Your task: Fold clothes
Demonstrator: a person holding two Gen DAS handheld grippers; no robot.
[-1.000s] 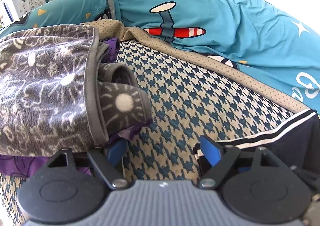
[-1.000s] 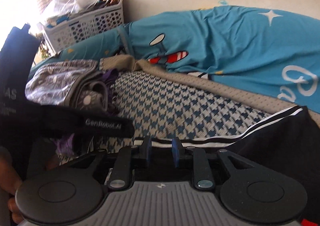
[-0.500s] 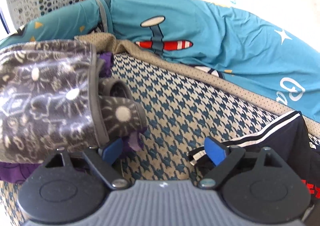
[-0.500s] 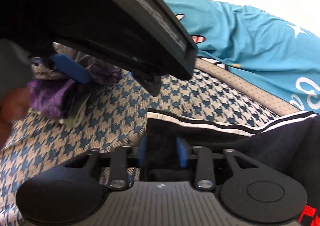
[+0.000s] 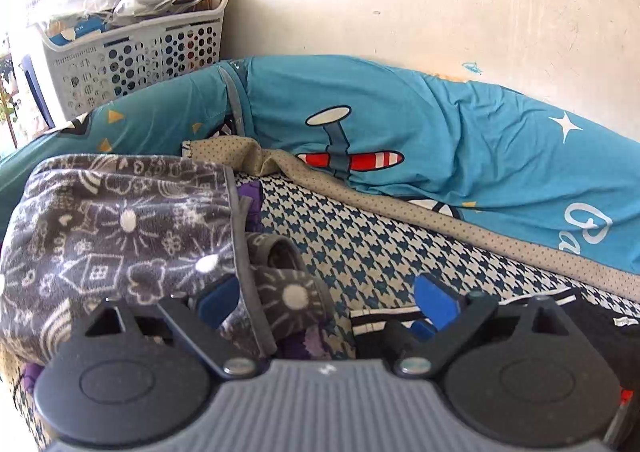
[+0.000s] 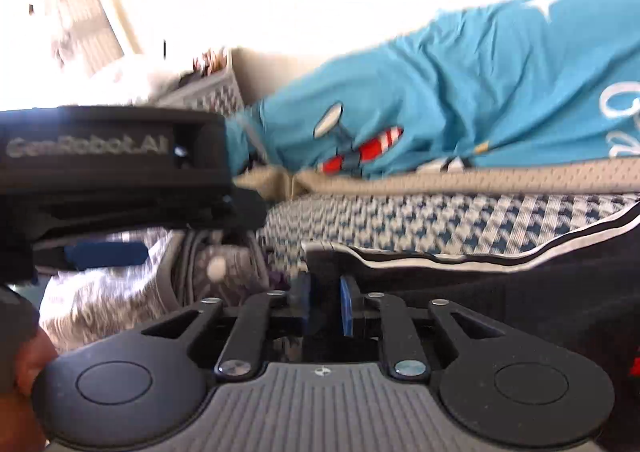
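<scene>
My right tongs (image 6: 324, 302) pinch the black white-striped garment (image 6: 500, 284); left tongs (image 5: 328, 298) gape wide over the houndstooth bed (image 5: 360, 236).

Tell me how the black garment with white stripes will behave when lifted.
The black garment probably hangs limp: its striped edge already curves over the bed. It looks thin, so likely light. The right gripper pinches only one edge, so the rest should trail.
</scene>
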